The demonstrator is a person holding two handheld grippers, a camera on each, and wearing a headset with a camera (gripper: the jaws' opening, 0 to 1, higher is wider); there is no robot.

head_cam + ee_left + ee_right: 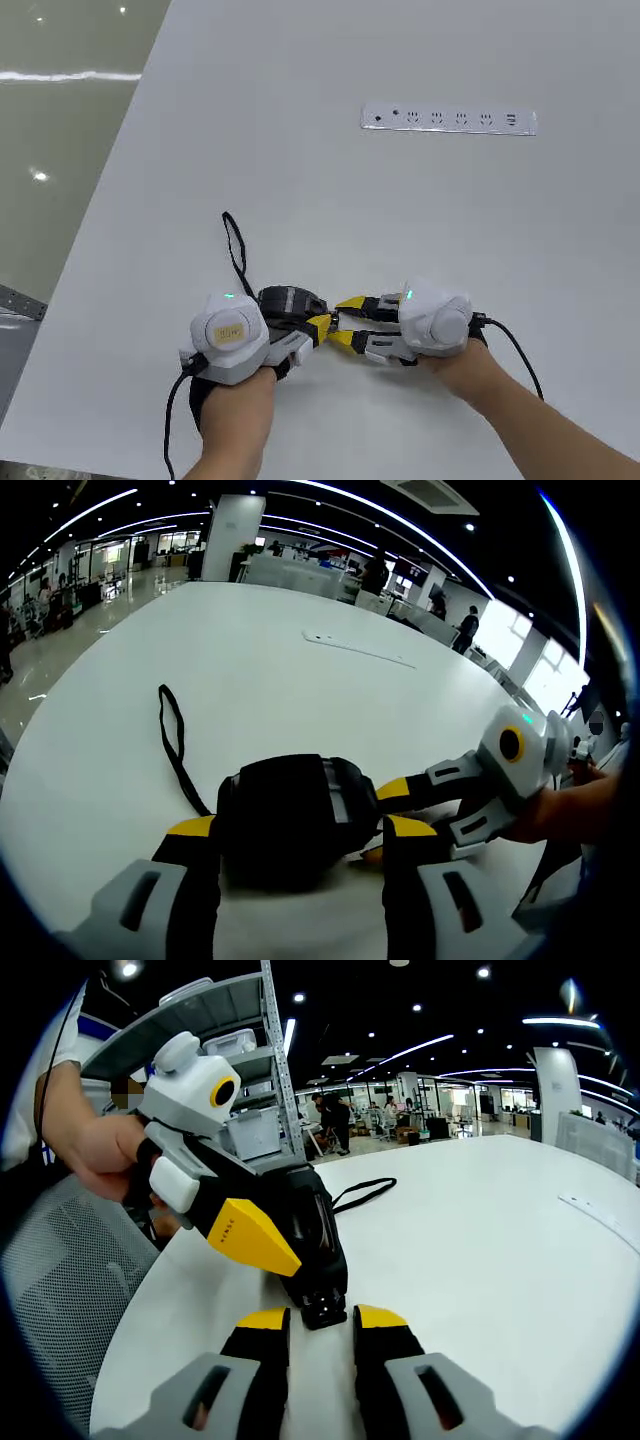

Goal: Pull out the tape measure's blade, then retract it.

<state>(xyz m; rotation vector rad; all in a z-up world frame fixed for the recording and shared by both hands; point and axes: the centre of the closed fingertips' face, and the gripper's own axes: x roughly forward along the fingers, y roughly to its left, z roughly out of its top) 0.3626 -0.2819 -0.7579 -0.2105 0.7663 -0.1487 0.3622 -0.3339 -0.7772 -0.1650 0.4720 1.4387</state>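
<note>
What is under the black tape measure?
The white table. The tape measure rests on it, held by the left gripper. Its body covers its own underside and the table right beneath.

A white table [300, 150] carries a white power strip [448, 118] toward its far side. Glossy floor [60, 120] lies past the left edge. A grey mesh panel [50, 1280], possibly a chair back, stands beside the table.

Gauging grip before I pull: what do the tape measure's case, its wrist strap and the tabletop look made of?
Tape measure case: matte black, likely rubber-coated plastic, with a smoother grey band; no glare. Wrist strap: thin black cord or woven fabric, lying limp in a loop. Tabletop: smooth, uniform white, no grain; probably laminate, though that's uncertain.
</note>
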